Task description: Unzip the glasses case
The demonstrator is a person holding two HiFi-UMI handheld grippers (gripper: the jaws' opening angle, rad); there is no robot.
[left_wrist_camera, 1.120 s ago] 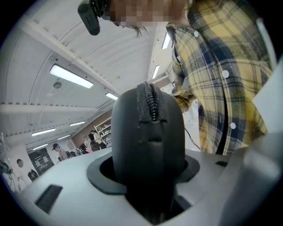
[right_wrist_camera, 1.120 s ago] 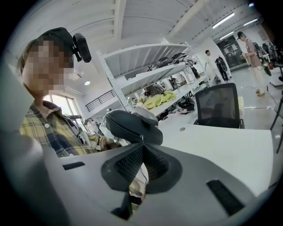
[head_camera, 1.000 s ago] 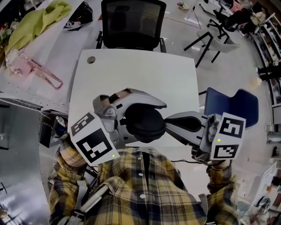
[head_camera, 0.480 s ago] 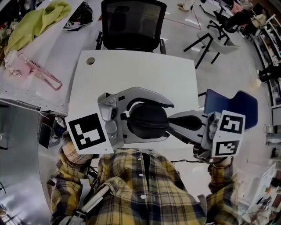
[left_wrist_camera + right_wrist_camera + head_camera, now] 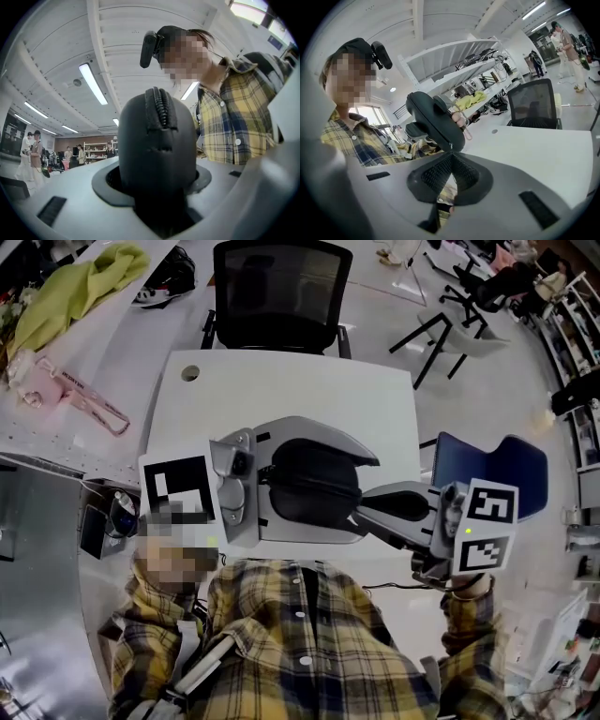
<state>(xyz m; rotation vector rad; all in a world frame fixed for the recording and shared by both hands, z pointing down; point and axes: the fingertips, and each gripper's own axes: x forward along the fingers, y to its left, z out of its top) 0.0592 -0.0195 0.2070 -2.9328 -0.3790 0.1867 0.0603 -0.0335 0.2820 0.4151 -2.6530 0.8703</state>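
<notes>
- Over the table [image 5: 375, 399], the glasses case [image 5: 314, 479] sat squeezed in the left gripper [image 5: 157, 187]; a hard pull might twist it loose
- The right gripper [image 5: 449, 157] was pinched on the tiny zip tab [image 5: 449, 147], which might slip out

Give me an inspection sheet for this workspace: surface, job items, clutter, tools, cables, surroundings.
surface: white table, bare, round hole at its far left corner.
job's things: black glasses case held above the table; visible zip teeth closed.
clutter: nothing seen on this table.
grippers: left tool clamped on the case; right tool jaws together at the case's edge, apparently on the zip pull.
cables: nothing seen.
surroundings: black office chair, blue chair, yellow-green cloth on the neighbouring table.
</notes>
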